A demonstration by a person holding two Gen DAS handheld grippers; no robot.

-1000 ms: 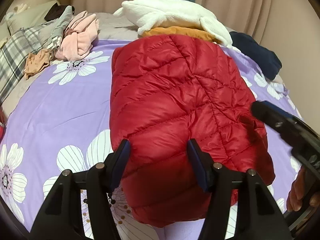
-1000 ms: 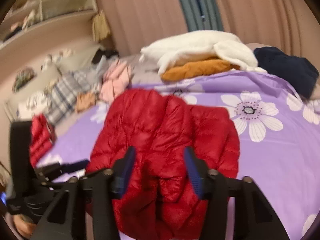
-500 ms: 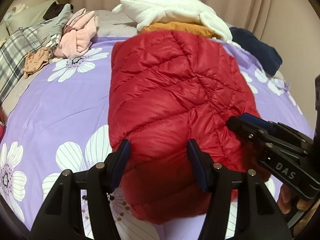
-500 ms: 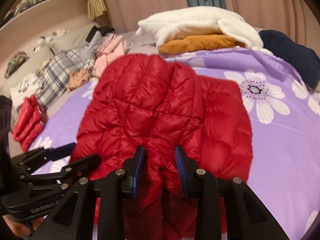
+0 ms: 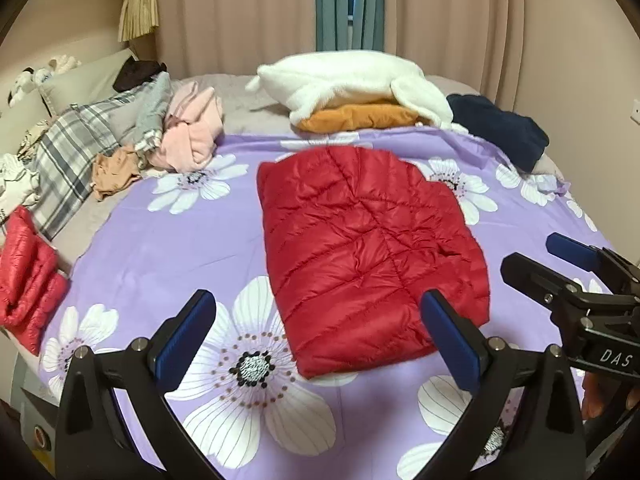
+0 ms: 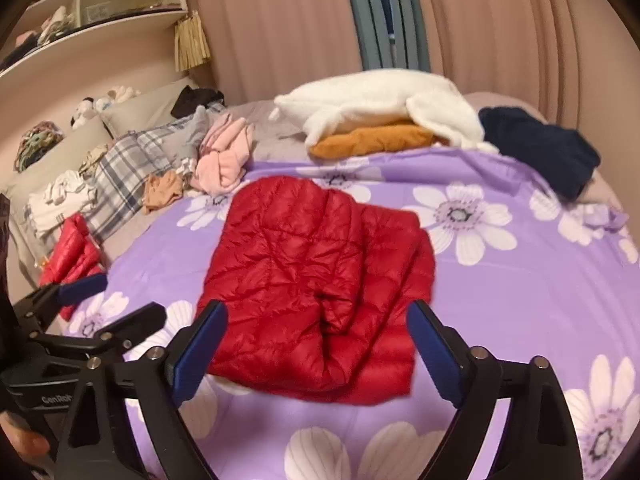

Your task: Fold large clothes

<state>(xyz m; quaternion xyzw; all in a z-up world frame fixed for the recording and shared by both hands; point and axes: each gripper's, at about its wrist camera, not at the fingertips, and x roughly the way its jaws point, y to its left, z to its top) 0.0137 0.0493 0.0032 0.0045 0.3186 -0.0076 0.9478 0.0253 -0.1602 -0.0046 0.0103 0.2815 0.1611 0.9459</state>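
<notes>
red down jacket lies folded in a compact block mid-bed on the purple floral sheet, near edge just ahead of both tools. left gripper and right gripper: jaws opening, wide apart, nothing between them, clear of the fabric. judgement: fold looks set; lift straight away without snagging the puffy hem, check the right-side layers sit square.
</notes>
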